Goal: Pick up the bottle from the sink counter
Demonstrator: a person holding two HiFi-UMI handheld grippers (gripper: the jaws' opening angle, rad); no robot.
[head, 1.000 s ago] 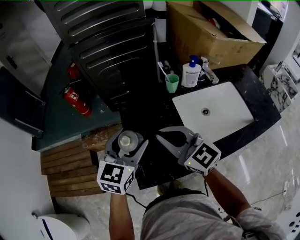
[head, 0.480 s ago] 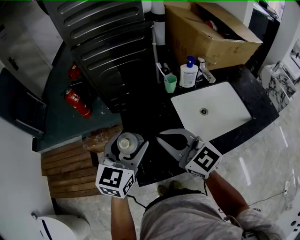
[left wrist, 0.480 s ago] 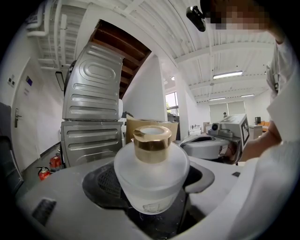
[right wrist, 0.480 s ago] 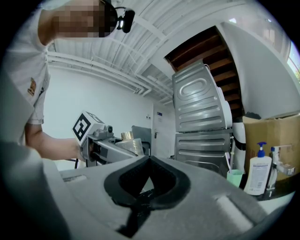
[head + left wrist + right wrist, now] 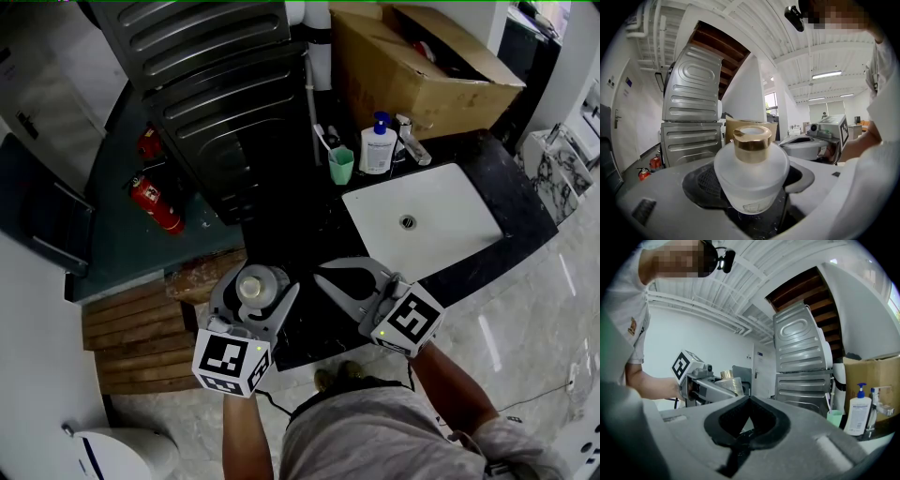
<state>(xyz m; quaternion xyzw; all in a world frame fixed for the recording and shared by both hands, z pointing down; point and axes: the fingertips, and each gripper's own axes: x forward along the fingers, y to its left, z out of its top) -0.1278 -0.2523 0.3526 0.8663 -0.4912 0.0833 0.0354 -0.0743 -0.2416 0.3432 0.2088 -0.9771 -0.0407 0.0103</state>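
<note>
Frosted glass bottle (image 5: 751,176) with a gold cap, held upright in the left gripper (image 5: 258,281), well to the left of the white sink (image 5: 450,234) and nearer the person than the basin. The left gripper's jaws stand wide apart and press on the bottle's round lower body from both sides. The cap and shoulders rise clear above the pads. From the head view the bottle appears to be off the black counter (image 5: 309,234) that surrounds the sink, out past its left edge, so the pick-up itself looks made.

Right gripper (image 5: 748,404) sits between the bottle and the sink, just beside the left gripper. Its jaws are closed together with nothing between them.

Beyond the sink's far left corner stand a green cup (image 5: 341,167) and a white pump bottle (image 5: 378,145) next to the tap. An open cardboard box (image 5: 422,66) sits behind them.

The step in hand is likely a steady hold and carry. The glass is smooth and rounded, so it could slide or roll in the pads if the grip tilts or loosens. It seems wise to keep the bottle vertical and the squeeze even and unchanged, and to move slowly. The grip is best kept low on the widest part, not up on the narrow neck. The right gripper is close — it is best kept off the bottle's side so that it does not knock it.
</note>
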